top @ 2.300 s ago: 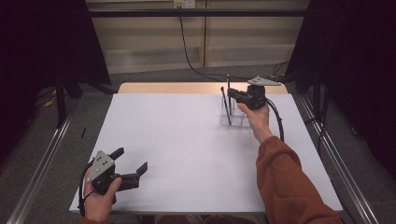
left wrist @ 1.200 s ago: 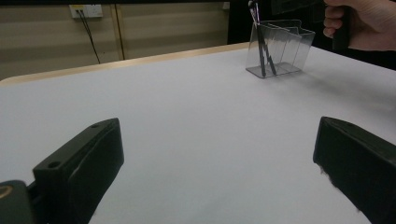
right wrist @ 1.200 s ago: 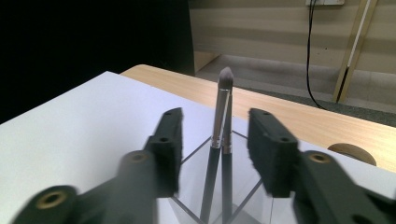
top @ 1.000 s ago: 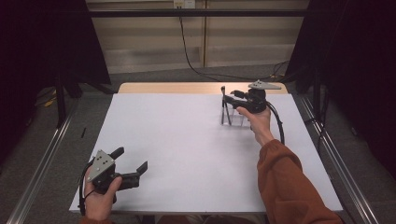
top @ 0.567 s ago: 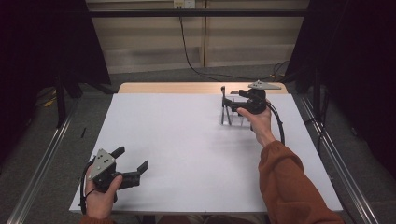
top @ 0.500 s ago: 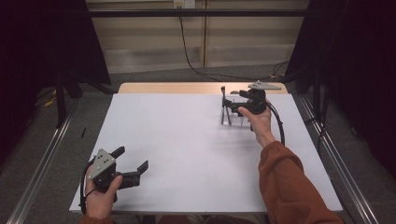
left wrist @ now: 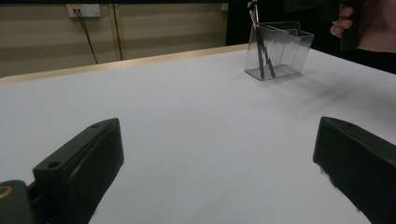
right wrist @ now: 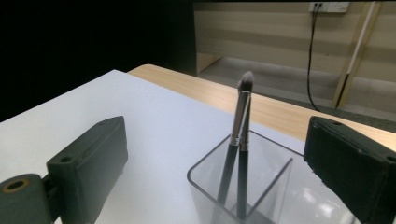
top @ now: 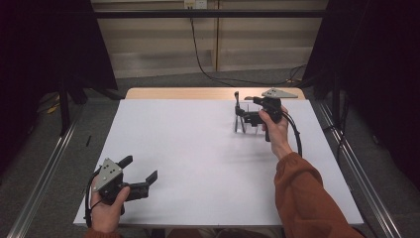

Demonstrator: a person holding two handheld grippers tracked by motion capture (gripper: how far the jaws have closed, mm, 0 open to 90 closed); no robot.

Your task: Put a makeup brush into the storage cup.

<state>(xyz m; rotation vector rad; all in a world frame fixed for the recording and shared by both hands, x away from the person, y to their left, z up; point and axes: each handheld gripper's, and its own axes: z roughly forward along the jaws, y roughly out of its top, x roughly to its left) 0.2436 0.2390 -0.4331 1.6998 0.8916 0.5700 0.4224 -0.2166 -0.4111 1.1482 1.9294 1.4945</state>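
Note:
A clear plastic holder [top: 246, 126] stands at the far right of the white table [top: 198, 148]. Two dark make-up brushes [right wrist: 239, 135] stand upright in it, bristles up. My right gripper [top: 247, 107] hovers just above the holder and is open. Its jaws have just been opening, and in the right gripper view [right wrist: 217, 140] the brushes stand between them untouched. My left gripper [top: 139, 168] rests at the near left edge, open with nothing between its jaws [left wrist: 215, 154]. From there the holder [left wrist: 280, 49] and its brushes [left wrist: 259, 46] appear far off.
A bare wooden strip [top: 188, 93] runs along the table's far edge. Metal rails [top: 44, 168] line the floor on both sides. A black cable [top: 203, 54] hangs down the back wall. Dark curtains stand at left and right.
The right hand has shifted slightly to the right and farther back at the holder. The left hand has stayed where it was.

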